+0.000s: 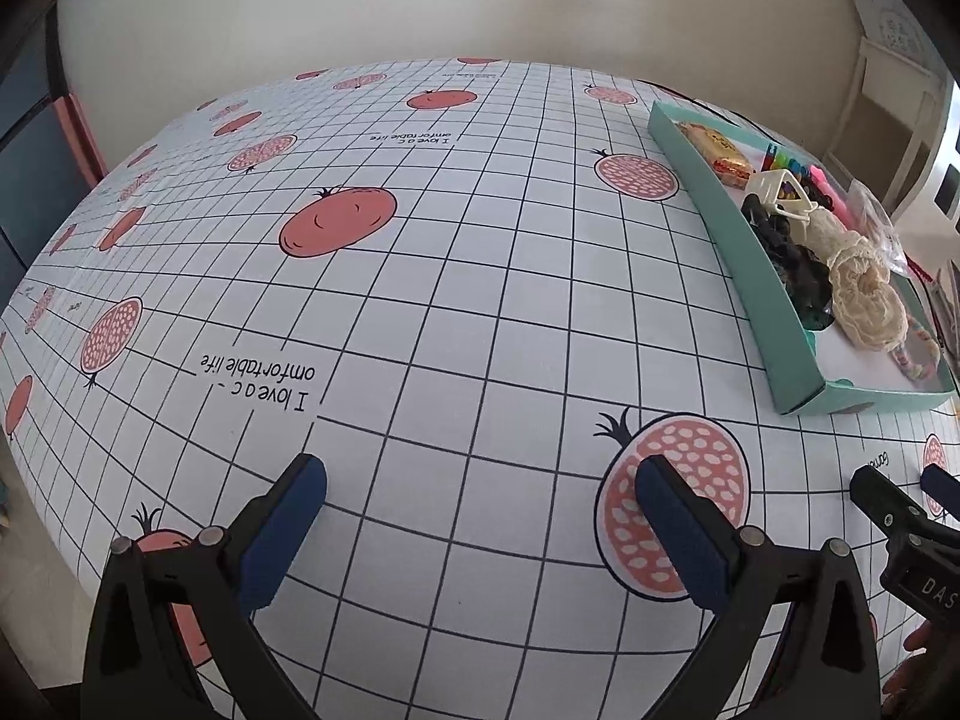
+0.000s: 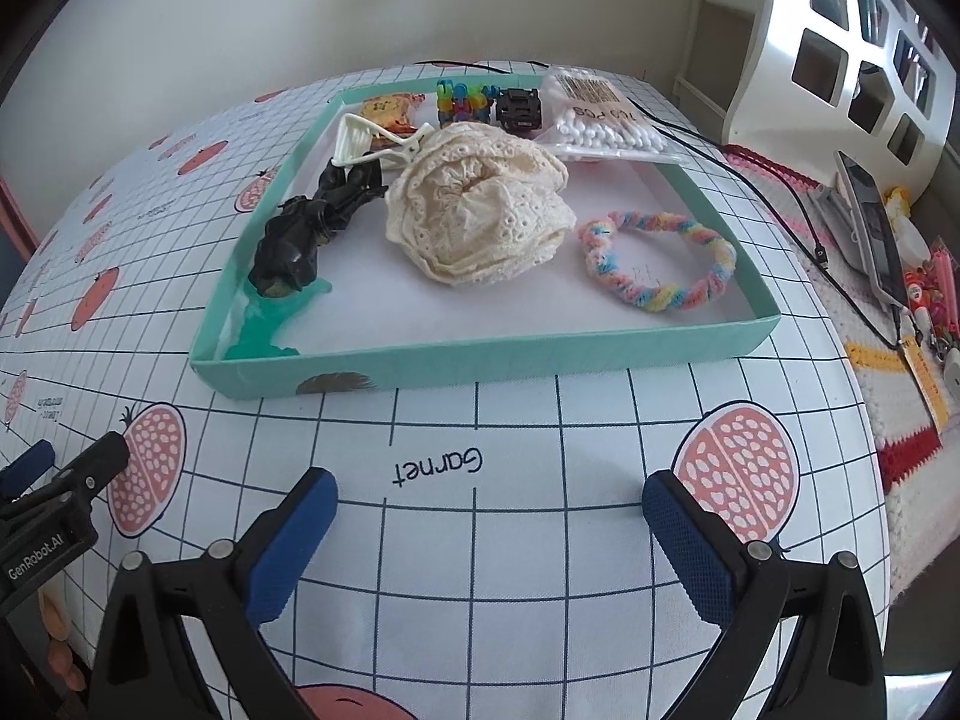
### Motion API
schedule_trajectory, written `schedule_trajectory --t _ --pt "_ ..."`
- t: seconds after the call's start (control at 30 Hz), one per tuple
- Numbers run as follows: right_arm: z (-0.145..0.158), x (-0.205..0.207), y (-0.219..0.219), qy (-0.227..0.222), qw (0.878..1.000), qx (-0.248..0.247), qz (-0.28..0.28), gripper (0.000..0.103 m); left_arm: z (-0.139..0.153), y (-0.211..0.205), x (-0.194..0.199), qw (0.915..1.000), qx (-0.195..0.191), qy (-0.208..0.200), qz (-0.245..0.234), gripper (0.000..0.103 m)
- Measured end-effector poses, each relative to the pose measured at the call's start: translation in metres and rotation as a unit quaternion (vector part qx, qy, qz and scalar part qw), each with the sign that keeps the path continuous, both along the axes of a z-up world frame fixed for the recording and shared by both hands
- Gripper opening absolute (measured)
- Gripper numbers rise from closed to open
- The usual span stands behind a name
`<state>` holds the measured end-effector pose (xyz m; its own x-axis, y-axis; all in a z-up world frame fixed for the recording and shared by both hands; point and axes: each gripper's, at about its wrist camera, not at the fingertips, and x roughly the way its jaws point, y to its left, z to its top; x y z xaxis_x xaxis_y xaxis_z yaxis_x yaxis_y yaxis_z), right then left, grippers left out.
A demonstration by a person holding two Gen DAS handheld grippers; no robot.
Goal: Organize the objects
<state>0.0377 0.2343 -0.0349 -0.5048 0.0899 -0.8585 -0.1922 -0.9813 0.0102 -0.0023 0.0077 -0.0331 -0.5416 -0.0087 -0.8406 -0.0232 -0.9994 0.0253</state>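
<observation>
A shallow teal box holds a cream lace scrunchie, a pastel twisted hair ring, a black hair claw, a white clip, a snack pack, coloured clips, a black cube and a bag of cotton swabs. My right gripper is open and empty, just short of the box's near wall. My left gripper is open and empty over bare tablecloth, left of the box.
The tablecloth has a grid and pomegranate print. Right of the table edge lie a black cable, a phone on a stand, a white shelf unit and small red items. A wall stands behind the table.
</observation>
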Motion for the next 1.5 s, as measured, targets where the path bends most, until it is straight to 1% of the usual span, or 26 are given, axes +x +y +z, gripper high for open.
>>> schedule_trajectory --t 0.2,0.53,0.7,1.5 --pt "-0.0008 0.0016 -0.0006 0.012 1.0 0.003 -0.002 0.103 -0.0004 -0.0013 0.0012 0.9999 0.001 0.013 -0.006 0.103" --pt "-0.0018 0.0062 -0.001 0.038 0.999 0.009 -0.002 0.103 -0.0014 -0.0007 0.0053 0.9993 0.002 0.037 -0.002 0.103" --pt "-0.002 0.0066 -0.001 0.042 0.999 0.01 -0.002 0.103 -0.0021 -0.0007 0.0063 0.9991 0.001 0.043 -0.002 0.103" --pt "-0.0016 0.0056 -0.0017 0.049 0.999 0.013 -0.005 0.103 -0.0029 -0.0004 0.0074 0.9989 0.001 0.047 -0.002 0.103"
